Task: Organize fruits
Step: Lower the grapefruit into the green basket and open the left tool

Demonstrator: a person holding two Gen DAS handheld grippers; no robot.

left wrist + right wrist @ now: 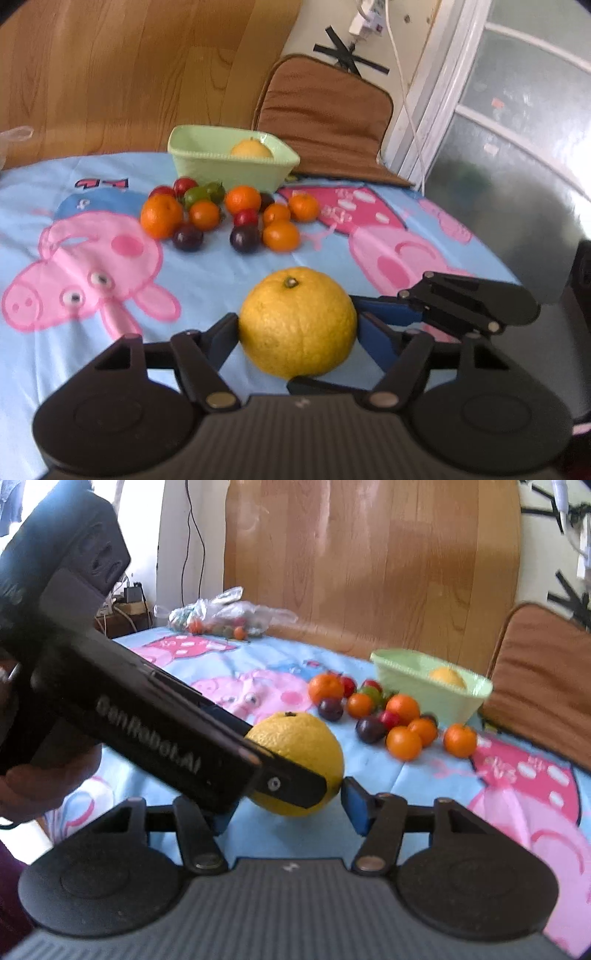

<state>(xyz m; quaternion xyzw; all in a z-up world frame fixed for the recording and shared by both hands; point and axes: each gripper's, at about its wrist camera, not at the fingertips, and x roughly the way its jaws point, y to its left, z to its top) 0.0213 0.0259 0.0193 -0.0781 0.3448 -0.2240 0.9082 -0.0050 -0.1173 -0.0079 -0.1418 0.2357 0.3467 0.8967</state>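
A large yellow citrus [297, 321] sits on the cartoon-pig tablecloth [92, 258], close in front of me. My left gripper [297, 326] is shut on it, with one pad on each side. In the right wrist view the same citrus [299, 738] has a left-gripper finger [295, 786] lying across its front. My right gripper [288, 812] stands open just short of the fruit; its left fingertip is hidden behind the left gripper. Farther back a pale green dish [207, 162] holds another yellow fruit [251, 149]. In front of the dish lies a heap of small oranges, plums and red and green fruits [221, 218].
A clear plastic bag [221, 613] with small fruits lies at the table's far left corner. A brown chair cushion [325, 110] stands behind the dish and a wooden panel [129, 74] runs along the back. The table edge falls away at the right [517, 273].
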